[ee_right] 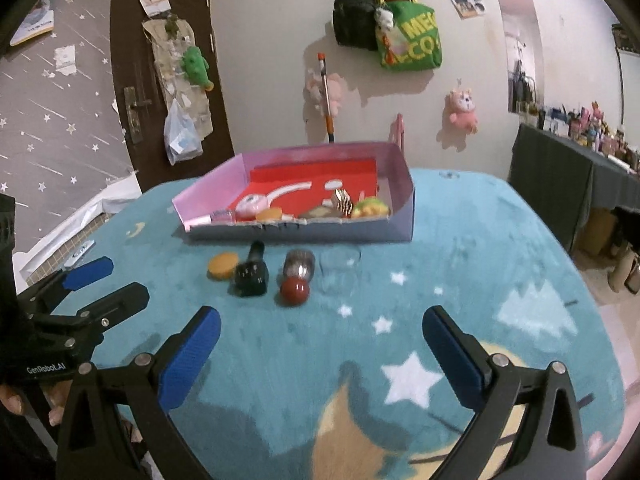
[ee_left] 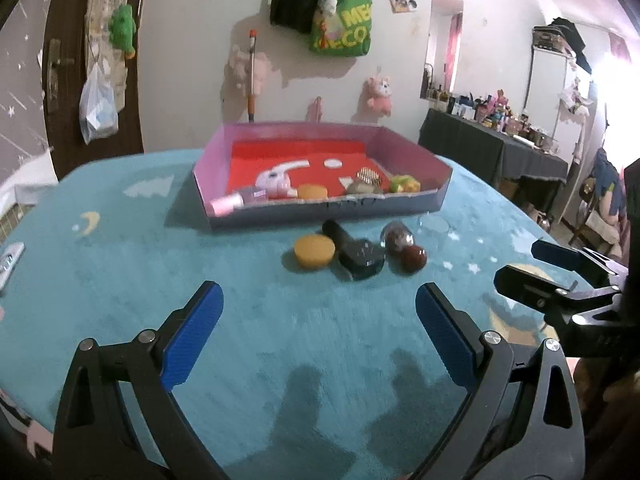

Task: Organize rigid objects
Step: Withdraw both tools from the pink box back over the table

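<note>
Four loose items sit clustered before the pink cardboard tray (ee_right: 400,224) on the teal desk (ee_right: 460,272): orange disc (ee_right: 222,265), black bottle (ee_right: 252,274), clear-domed ball (ee_right: 299,266), red sphere (ee_right: 295,291). Left gripper (ee_left: 319,336) and right gripper (ee_right: 321,354) both gape wide, empty. Risk: the sphere rolls off if nudged.

Both wrist views face the tray (ee_left: 320,208) obliquely

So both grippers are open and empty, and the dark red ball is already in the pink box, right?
Not quite. Both the left gripper and right gripper are open and empty, but the dark red ball still lies on the blue cloth in front of the pink box, as the right wrist view shows.
</note>
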Available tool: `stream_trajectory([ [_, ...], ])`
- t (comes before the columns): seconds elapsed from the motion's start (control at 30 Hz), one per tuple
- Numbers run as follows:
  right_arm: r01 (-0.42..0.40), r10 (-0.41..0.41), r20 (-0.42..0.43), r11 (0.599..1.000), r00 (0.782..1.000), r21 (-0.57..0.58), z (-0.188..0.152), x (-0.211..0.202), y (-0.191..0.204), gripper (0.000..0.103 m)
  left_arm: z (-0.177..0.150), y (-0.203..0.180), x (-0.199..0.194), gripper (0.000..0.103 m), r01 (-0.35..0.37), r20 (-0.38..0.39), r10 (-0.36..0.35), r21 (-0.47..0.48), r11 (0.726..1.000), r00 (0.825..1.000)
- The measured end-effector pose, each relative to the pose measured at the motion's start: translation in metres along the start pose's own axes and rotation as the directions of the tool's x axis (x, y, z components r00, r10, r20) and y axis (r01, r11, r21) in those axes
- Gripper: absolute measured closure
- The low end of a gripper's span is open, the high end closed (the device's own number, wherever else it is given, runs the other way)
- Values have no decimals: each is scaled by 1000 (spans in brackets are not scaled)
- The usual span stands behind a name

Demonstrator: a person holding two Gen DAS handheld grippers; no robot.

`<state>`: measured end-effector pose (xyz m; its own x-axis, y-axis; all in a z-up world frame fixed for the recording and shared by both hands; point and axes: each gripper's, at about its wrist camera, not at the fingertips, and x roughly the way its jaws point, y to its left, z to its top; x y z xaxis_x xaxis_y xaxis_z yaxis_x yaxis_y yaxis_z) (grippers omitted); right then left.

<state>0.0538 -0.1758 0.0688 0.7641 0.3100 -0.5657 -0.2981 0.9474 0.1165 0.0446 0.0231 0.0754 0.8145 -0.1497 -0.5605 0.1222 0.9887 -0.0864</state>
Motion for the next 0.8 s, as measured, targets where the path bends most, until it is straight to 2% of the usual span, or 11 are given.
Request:
stream_trajectory([
  [0.1,15,-16,-23,1000,1000,-11,-8,8,2,0,-7,0,7,5,-1,-26,0,-4,1000,1000],
  [0.47,-4,8,-76,999,997,46,-21,26,-6,0,-17,3,21,5,1,-81,-3,-30,1000,997],
  [0.8,-1,5,-92,999,996,46,-23,29,-8,0,-17,3,23,5,1,-87,-4,-30,1000,996],
])
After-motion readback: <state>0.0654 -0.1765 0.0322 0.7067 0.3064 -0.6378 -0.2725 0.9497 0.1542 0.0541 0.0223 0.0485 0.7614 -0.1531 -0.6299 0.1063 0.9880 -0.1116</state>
